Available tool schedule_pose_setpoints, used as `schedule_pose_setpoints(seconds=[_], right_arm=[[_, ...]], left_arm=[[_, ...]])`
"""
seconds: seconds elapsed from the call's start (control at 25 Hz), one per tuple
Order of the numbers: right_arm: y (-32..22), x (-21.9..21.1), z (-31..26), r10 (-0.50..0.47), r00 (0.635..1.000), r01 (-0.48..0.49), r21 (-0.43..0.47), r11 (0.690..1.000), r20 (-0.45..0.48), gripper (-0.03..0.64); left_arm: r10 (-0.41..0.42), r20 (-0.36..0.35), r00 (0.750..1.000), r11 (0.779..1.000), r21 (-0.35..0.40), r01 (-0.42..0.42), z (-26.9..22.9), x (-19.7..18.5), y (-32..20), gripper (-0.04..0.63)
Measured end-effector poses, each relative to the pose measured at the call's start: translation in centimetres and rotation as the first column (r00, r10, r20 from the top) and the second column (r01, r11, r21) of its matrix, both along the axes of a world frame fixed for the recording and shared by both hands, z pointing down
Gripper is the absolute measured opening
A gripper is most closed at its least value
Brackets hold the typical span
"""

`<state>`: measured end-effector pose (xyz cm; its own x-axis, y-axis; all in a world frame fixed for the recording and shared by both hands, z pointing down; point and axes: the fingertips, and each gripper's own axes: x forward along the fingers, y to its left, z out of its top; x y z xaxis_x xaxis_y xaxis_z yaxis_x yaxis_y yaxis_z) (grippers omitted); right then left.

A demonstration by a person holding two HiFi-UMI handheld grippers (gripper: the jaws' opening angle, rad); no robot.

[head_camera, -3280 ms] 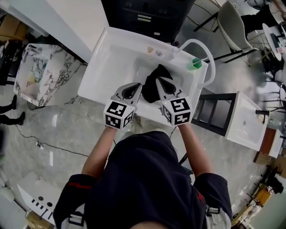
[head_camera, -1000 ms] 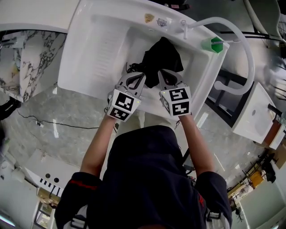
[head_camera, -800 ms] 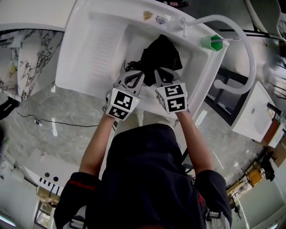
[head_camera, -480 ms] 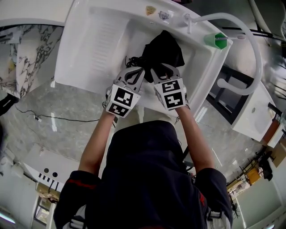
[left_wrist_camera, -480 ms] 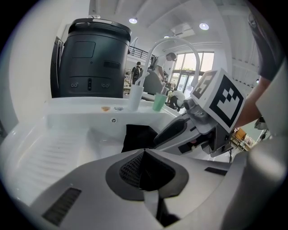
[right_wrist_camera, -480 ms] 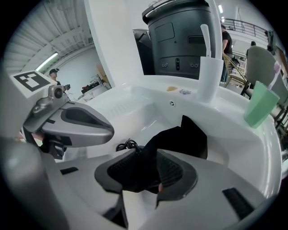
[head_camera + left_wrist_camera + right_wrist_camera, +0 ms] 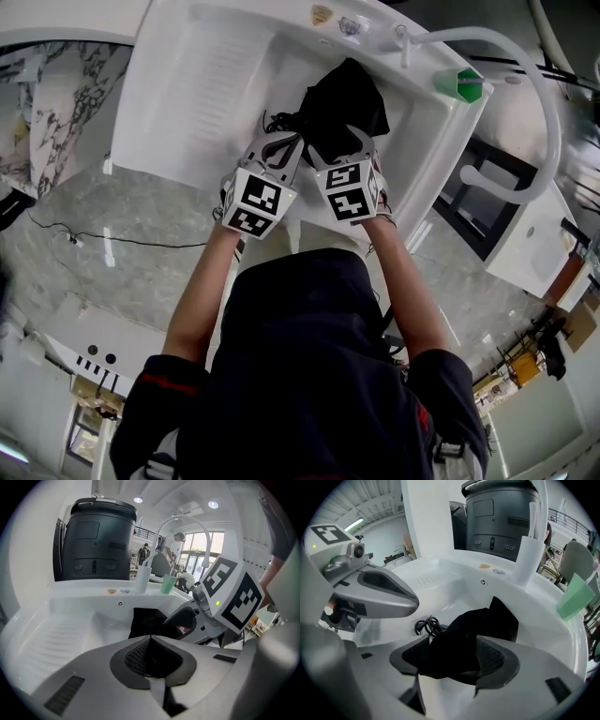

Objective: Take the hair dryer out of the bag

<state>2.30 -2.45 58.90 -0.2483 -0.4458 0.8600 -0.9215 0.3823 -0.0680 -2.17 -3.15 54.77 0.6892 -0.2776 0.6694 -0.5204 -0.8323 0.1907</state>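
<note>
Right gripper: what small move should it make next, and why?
Probably close the right gripper on the black bag. Its jaws have just been opening and stand wide apart, with the bag's near end between them but not pressed. The bag lies in the white sink, a coiled cord beside it. Holding the fabric seems needed before anything can come out.

My shirt [image 7: 300, 375] is dark, with red sleeve trim [image 7: 171, 384]. The left tool [image 7: 283, 141] and right tool [image 7: 339, 142] are grey, carrying black-white marker cubes [image 7: 255, 202].
</note>
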Motion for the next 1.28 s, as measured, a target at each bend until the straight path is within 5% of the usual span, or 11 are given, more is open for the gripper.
schedule_pose_setpoints(seconds=[0.2,1.08,1.28], right_arm=[[0.0,0.5,1.1,-0.018,0.997,0.018,-0.008,1.000,-0.075,0.293],[-0.3,2.0,4.3,-0.020,0.995,0.009,-0.111,0.994,-0.103,0.287],[-0.4,2.7,4.5,-0.009,0.992,-0.005,-0.114,0.994,-0.124,0.208]], left_arm=[[0.014,-0.001,1.000,1.000,-0.002,-0.014,0.1,0.6,0.1,0.012],[0.034,0.021,0.999,0.999,-0.034,-0.033,1.3,0.8,0.6,0.014],[0.027,0.029,0.999,0.999,-0.037,-0.026,1.5,0.6,0.5,0.012]])
